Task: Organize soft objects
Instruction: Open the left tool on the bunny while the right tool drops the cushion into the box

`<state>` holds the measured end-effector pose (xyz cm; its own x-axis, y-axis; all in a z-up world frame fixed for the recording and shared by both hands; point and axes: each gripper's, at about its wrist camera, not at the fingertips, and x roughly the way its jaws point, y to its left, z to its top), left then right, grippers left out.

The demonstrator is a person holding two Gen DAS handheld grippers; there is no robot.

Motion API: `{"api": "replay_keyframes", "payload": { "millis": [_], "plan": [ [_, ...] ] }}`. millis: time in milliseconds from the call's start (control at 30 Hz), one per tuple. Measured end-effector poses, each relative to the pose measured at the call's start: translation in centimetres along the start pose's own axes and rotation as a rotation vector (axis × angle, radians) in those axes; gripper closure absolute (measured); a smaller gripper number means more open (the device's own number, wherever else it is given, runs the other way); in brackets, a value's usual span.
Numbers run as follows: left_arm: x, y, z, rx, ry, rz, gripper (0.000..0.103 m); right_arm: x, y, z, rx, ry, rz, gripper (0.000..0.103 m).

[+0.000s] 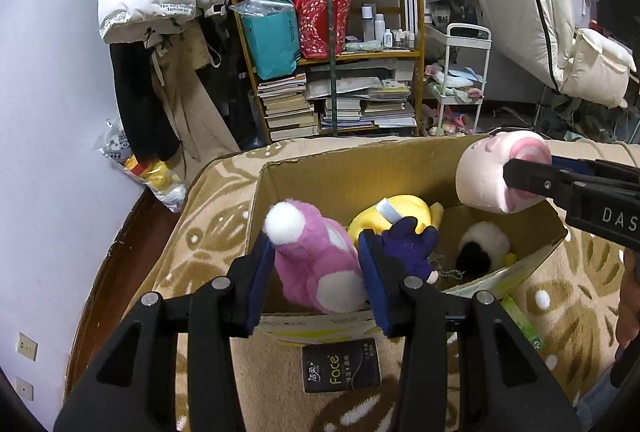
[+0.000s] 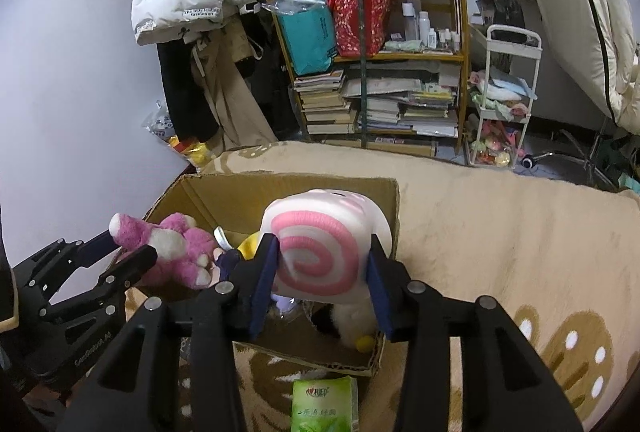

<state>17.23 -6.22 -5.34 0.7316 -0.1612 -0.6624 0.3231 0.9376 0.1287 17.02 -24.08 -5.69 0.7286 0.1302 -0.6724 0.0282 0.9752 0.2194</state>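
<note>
Step in hand: depositing, judged from both loads hanging over the open brown cardboard box point(image 1: 400, 167) on the beige patterned carpet point(image 1: 224, 199).

Left gripper point(image 1: 320, 272): blue pads pinching a pink-and-white plush bear point(image 1: 316, 264) by its body, white-tipped limb pointing up. It hangs over the near-left wall of the box. In the right wrist view the same bear point(image 2: 176, 252) sits at the box's left rim.

Right gripper point(image 2: 320, 272): pads clamped on either side of a pale pink cylindrical roll-cake plush with a pink spiral end face point(image 2: 320, 252). In the left wrist view it hangs above the far-right corner of the box, not touching the cardboard.

Box contents: yellow plush toy point(image 1: 400, 211), dark purple plush point(image 1: 408, 244), black-and-white fluffy plush point(image 1: 480, 244). Floor is partly free on the right side.

Outside the box, on the carpet near its front wall: dark tissue pack labelled "Face" point(image 1: 340, 368) and green tissue pack point(image 2: 324, 408).

Next move, as judged: lower each toy past the rim, then spread the jaws. The bear is partly over the wall, so it wants shifting inward first or it may drape on the edge. Both plushes are compressible; release should be clean.
</note>
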Motion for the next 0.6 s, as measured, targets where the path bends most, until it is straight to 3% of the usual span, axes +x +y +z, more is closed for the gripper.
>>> {"api": "replay_keyframes", "payload": {
  "millis": [167, 267, 333, 467, 600],
  "plan": [
    [-0.9, 0.7, 0.5, -0.045, 0.015, -0.026, 0.060, -0.3, -0.4, 0.1, 0.023, 0.015, 0.030, 0.054],
    [-1.8, 1.0, 0.6, -0.047, 0.000, -0.003, 0.048, -0.9, -0.3, 0.1, 0.014, 0.003, 0.024, 0.050],
    [-2.6, 1.2, 0.6, -0.045, -0.017, 0.006, 0.046, -1.4, -0.4, 0.0, 0.030, 0.000, 0.032, 0.045],
    [-4.0, 1.5, 0.3, -0.060, -0.019, 0.001, 0.042, -2.6, -0.5, -0.3, 0.026, 0.005, 0.022, 0.044],
    [-5.2, 1.8, -0.5, -0.066, -0.026, 0.020, 0.030, -4.2, -0.7, -0.5, 0.038, -0.015, 0.027, 0.030]
  ]
}}
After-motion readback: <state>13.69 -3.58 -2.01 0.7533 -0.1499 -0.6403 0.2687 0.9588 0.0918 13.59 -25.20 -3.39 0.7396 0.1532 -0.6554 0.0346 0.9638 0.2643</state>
